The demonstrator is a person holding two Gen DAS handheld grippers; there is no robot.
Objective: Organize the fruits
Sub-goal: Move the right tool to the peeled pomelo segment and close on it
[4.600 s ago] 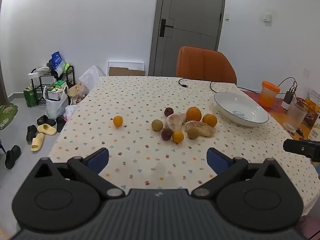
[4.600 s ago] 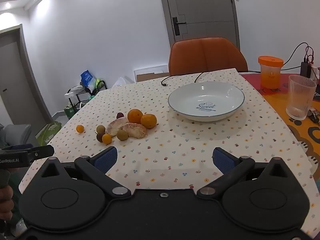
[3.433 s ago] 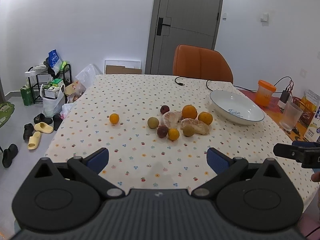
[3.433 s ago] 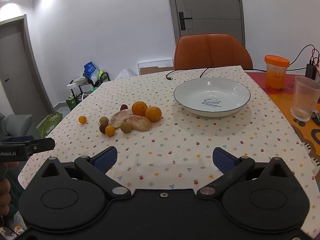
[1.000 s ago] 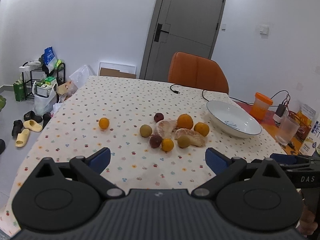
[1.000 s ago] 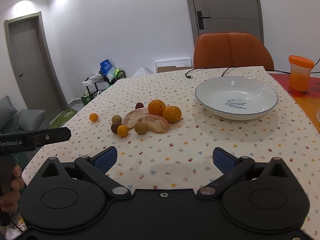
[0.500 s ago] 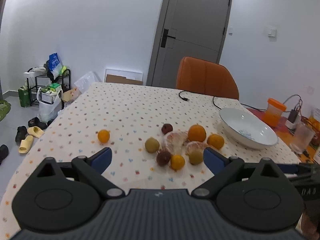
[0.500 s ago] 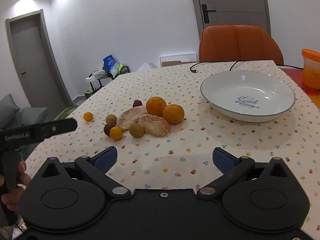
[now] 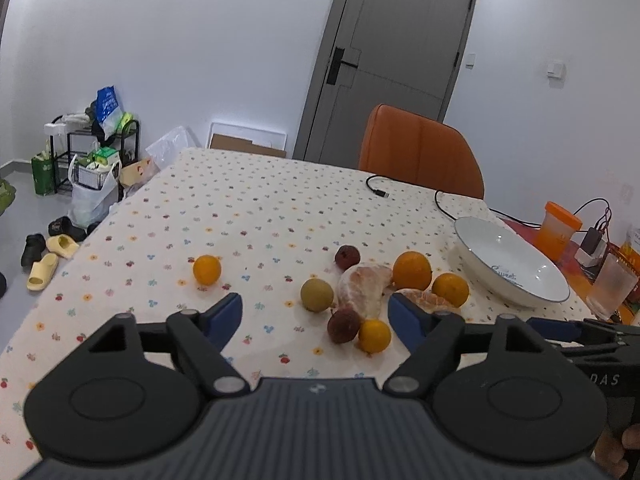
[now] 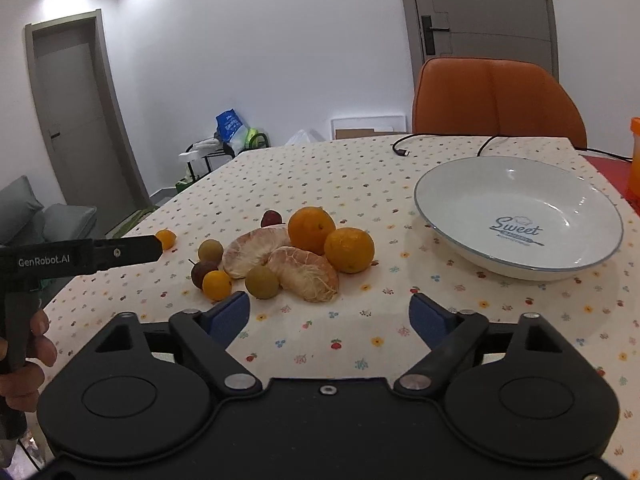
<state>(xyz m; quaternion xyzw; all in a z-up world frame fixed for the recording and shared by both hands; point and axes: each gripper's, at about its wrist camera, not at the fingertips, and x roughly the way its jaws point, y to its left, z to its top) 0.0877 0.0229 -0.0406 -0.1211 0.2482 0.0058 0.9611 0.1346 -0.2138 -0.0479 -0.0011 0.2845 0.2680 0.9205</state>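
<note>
Fingers of the left gripper (image 9: 315, 317) and right gripper (image 10: 329, 316) are spread, closing, nothing between them. No fruit (image 10: 280, 254) moved yet: all lies clustered on the table (image 10: 360, 184) beside the empty plate (image 10: 440, 216).

Each gripper is black plastic with two big round discs, silver screws and blue pads at the fingertips; the left gripper (image 9: 315, 316) has a grey ribbed body. White letters "GenRobot.AI" sit at 9 o'clock in the right wrist view; the right gripper (image 10: 329, 317) is all black.
</note>
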